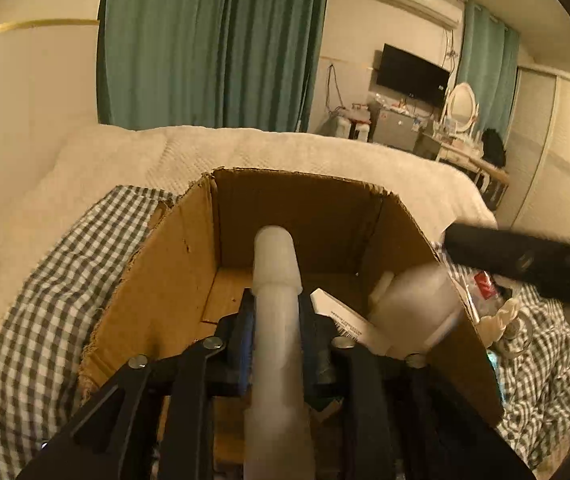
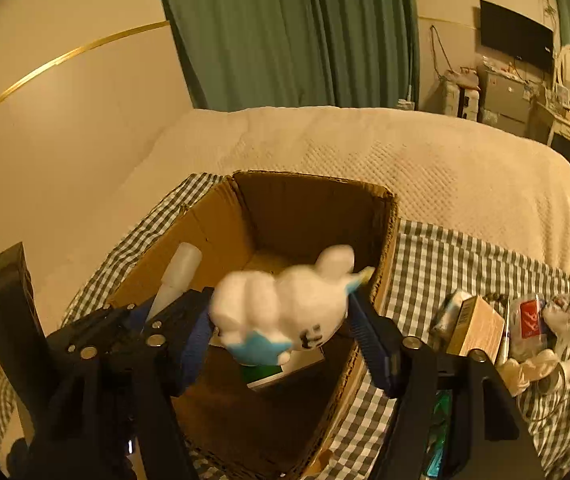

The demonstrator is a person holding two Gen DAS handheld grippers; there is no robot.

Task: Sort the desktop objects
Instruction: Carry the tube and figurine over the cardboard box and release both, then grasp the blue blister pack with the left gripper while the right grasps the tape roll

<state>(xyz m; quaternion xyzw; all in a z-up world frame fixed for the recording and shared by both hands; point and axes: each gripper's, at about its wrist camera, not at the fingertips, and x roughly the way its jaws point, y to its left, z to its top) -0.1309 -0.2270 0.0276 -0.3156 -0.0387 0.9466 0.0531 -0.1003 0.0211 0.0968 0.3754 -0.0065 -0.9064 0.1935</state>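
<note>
An open cardboard box [image 1: 173, 264] stands on a checked cloth; it also shows in the right wrist view [image 2: 205, 232]. My left gripper [image 1: 275, 304] is shut on a white translucent tube [image 1: 275, 280] and holds it over the box; the tube shows in the right wrist view [image 2: 179, 272] too. My right gripper [image 2: 281, 316] is open, and a blurred white plush toy with blue parts [image 2: 285, 304] is in the air between its spread fingers, above the box. The toy appears blurred in the left wrist view [image 1: 413, 304]. A white carton [image 1: 341, 312] lies inside the box.
Right of the box on the checked cloth [image 2: 445, 256] lie a tan carton [image 2: 477, 324], a red packet [image 2: 529, 316], a white glove [image 2: 525, 368] and other small items. A bed with a cream cover [image 2: 405, 160] lies behind.
</note>
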